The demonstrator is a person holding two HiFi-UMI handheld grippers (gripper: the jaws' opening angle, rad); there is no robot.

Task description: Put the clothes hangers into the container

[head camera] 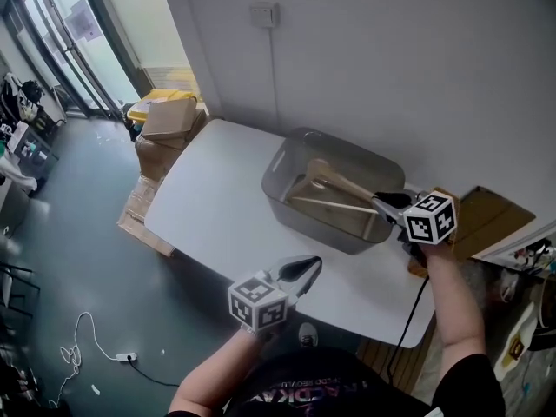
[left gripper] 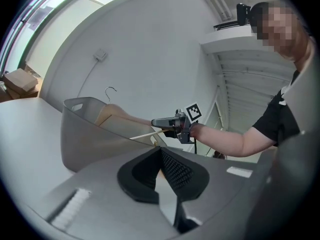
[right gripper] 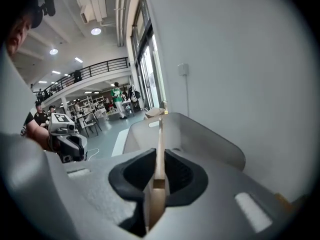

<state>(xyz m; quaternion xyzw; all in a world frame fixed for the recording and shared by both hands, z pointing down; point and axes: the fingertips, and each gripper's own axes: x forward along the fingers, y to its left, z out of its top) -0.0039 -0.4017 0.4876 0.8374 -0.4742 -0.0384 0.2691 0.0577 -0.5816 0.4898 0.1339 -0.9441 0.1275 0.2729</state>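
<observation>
A grey see-through container (head camera: 287, 159) stands on the white table (head camera: 217, 207) near the wall. Wooden hangers (head camera: 334, 183) lie inside it, one with its metal hook (left gripper: 109, 90) sticking up above the rim. My right gripper (head camera: 385, 201) reaches over the container's right rim and is shut on the end of one wooden hanger (right gripper: 159, 151), which runs out from the jaws across the container (right gripper: 210, 139). My left gripper (head camera: 307, 269) hovers over the table's front part, short of the container (left gripper: 80, 134), shut with nothing between its jaws (left gripper: 160, 168).
Cardboard boxes (head camera: 167, 120) and a yellow bin (head camera: 162, 96) stand on the floor beyond the table's left end. A brown board (head camera: 488, 215) lies to the right of the table. A white cable (head camera: 91, 341) trails on the floor at the left.
</observation>
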